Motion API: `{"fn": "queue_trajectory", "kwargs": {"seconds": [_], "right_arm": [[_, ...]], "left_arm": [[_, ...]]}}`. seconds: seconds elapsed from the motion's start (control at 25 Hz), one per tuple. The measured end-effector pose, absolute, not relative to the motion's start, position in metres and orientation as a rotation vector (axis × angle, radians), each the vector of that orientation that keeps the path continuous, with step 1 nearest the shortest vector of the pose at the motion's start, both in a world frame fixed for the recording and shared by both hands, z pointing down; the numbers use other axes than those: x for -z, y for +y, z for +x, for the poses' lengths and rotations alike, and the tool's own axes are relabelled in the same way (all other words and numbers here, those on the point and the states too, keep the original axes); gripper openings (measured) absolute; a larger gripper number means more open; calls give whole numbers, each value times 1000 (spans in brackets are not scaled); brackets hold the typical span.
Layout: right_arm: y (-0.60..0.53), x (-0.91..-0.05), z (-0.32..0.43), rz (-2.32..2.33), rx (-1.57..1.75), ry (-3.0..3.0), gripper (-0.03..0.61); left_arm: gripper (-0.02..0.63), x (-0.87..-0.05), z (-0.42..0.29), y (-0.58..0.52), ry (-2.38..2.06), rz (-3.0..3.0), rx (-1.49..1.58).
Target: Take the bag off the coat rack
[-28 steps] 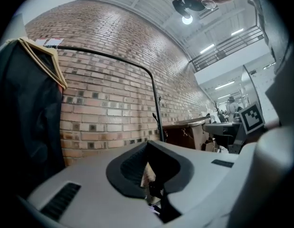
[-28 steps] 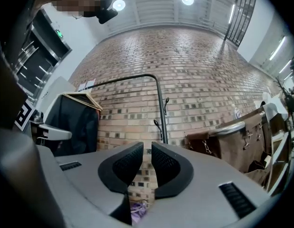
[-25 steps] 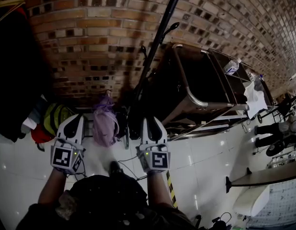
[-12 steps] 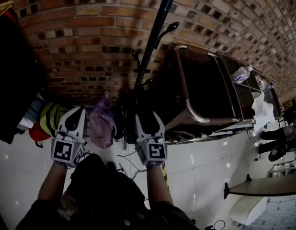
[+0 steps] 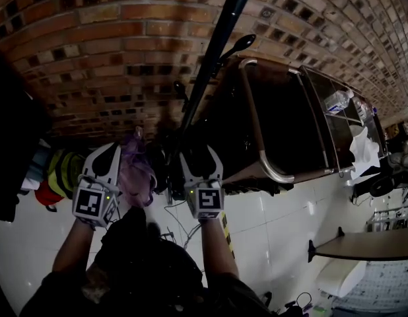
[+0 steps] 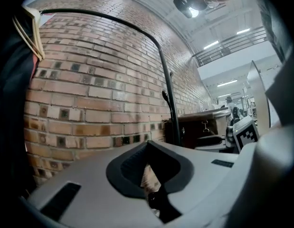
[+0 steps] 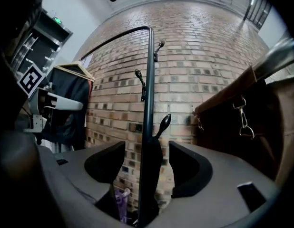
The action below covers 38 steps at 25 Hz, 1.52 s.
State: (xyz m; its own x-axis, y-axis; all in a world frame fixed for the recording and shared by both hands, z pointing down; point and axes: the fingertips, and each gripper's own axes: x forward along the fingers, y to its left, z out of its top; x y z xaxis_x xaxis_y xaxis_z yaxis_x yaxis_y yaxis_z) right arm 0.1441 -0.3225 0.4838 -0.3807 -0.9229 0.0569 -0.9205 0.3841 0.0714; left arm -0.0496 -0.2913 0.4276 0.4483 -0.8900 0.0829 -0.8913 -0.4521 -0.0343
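wall (image 5: 111, 38): rough matt brick | coat rack (image 5: 213, 51): smooth black metal | floor (image 5: 276, 216): glossy white tile | bag (image 5: 133, 174): purple, crumpled (plastic or cloth, unclear)

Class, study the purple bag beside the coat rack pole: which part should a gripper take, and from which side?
Take the purple bag by its bunched, narrow top, probably the only part slim enough for the jaws. Come from the left, since the coat rack pole stands close on its right.
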Motion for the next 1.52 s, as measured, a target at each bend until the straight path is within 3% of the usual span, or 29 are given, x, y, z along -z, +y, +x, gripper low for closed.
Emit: {"fn": "queue_trajectory", "kwargs": {"seconds": [0.64, 0.96, 1.12, 1.28, 1.52], "right_arm": [[-386, -539, 168, 1800, -15, -2264, 276], [-393, -546, 147, 1595, -22, -2439, 138], [-397, -545, 144, 1465, -58, -2581, 127], [-397, -544, 138, 1407, -102, -2606, 53], [-393, -540, 147, 1604, -168, -2576, 52]], "left_arm": [[35, -463, -49, -381, -1538, 2643, -183], [35, -472, -44, -398, -1517, 2643, -201], [37, -475, -41, -403, -1508, 2645, -207], [35, -476, -37, -405, -1504, 2651, -207], [35, -474, -30, -402, -1482, 2673, -214]]}}
